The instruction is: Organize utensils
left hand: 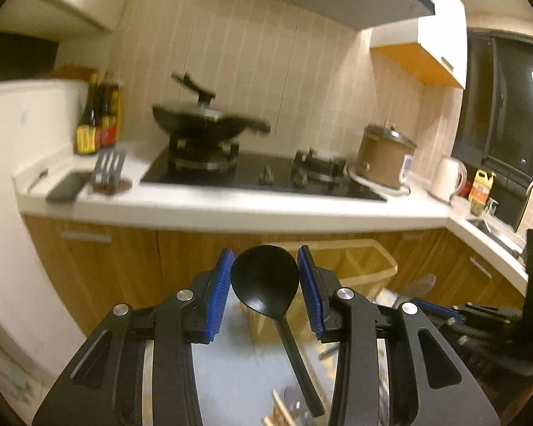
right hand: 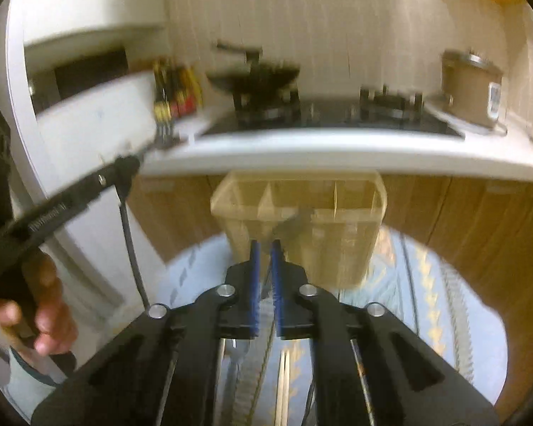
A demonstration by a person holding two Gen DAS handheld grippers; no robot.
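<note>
My left gripper (left hand: 265,252) is shut on a black plastic spoon (left hand: 264,280). Its blue pads press the bowl's two edges and the handle hangs down toward me. In the right wrist view the same left gripper (right hand: 126,168) reaches in from the left, held by a hand (right hand: 42,314), and the black spoon handle (right hand: 133,248) dangles below it. My right gripper (right hand: 265,245) is shut on a thin metal spoon (right hand: 286,222) whose blurred bowl sticks out ahead. A beige divided utensil holder (right hand: 337,241) stands just beyond it on the table. The right gripper (left hand: 433,307) also shows at the lower right.
A blue patterned cloth (right hand: 462,319) covers the table, with chopsticks (right hand: 284,372) and a fork (right hand: 235,358) lying under my right gripper. Behind is a white counter (left hand: 231,209) with a wok (left hand: 202,120), a rice cooker (left hand: 385,158), sauce bottles (left hand: 97,120), a slotted turner (left hand: 108,168) and a phone (left hand: 67,187).
</note>
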